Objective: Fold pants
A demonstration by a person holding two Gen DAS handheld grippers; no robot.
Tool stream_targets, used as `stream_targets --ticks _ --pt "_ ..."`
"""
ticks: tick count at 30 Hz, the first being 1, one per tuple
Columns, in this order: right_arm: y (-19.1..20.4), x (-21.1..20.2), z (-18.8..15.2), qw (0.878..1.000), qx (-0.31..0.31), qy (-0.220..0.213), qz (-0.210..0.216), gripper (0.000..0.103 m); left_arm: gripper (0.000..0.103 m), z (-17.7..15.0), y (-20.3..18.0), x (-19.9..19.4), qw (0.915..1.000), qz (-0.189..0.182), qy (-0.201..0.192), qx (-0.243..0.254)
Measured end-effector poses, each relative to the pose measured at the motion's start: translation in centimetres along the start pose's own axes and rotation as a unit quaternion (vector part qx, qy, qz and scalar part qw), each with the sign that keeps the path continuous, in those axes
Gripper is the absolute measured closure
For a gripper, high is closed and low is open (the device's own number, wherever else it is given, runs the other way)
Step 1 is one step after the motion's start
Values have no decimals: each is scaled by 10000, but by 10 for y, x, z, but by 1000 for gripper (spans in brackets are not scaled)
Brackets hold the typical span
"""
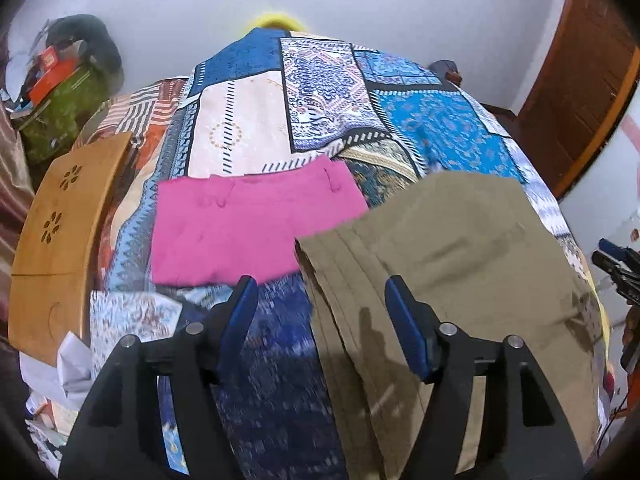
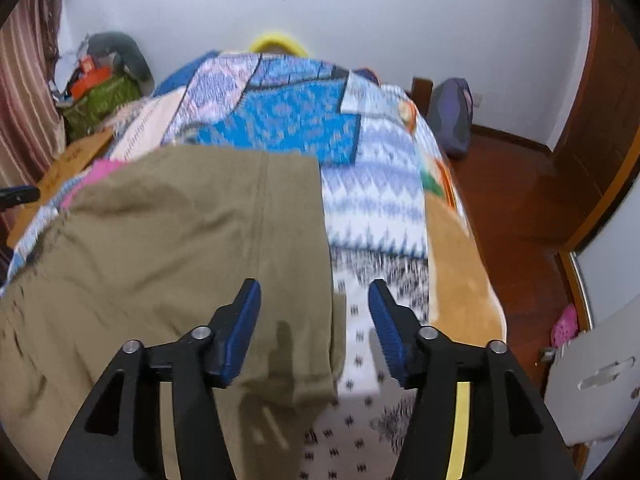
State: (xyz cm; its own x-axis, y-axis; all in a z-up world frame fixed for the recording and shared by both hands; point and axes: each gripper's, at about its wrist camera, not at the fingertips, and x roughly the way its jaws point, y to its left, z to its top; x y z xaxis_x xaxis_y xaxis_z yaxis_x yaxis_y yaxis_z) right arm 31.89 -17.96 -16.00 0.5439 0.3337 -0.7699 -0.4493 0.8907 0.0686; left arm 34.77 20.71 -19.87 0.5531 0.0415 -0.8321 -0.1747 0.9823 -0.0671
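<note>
I am viewing a bed covered with a blue, white and tan patchwork-print bedspread [image 1: 248,120]. The olive-khaki cotton pants [image 1: 472,264] are lying spread on the bedspread's near half, reaching toward its right side. A folded magenta-pink cloth garment [image 1: 248,224] is lying flat just beside the pants' left edge; whether the two are touching, I cannot tell.

The left gripper [image 1: 320,300] is hanging over the pants' left edge with its blue-padded fingers [image 1: 240,312] spread wide, gripping nothing. One finger is sitting over the bedspread, the other over the khaki fabric.

The right gripper [image 2: 314,304] is hanging over the pants' right edge [image 2: 328,280], its fingers likewise spread apart and holding nothing. Its left finger is showing over the pants [image 2: 180,248], its right finger over the bedspread [image 2: 376,216].

A light-brown wooden board with flower-shaped cut-outs [image 1: 60,232] is resting at the bed's left side. Reddish-brown wooden flooring [image 2: 512,200] is showing to the right.
</note>
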Motion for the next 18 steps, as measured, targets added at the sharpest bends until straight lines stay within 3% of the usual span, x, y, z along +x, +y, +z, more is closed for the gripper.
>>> stream_targets --ticks 3,8,13,18 --pt "5 13 21 9999 -97 -113 5 33 32 14 0 22 9999 43 139 29" --pt "7 49 44 9997 -210 -65 -49 33 28 26 6 68 9985 -67 501 -233" --pt "1 90 59 9997 -162 151 68 33 28 25 16 104 9935 -491 788 -655" --pt "-10 146 78 9985 1 471 289 33 31 25 9 113 9925 -716 837 -522"
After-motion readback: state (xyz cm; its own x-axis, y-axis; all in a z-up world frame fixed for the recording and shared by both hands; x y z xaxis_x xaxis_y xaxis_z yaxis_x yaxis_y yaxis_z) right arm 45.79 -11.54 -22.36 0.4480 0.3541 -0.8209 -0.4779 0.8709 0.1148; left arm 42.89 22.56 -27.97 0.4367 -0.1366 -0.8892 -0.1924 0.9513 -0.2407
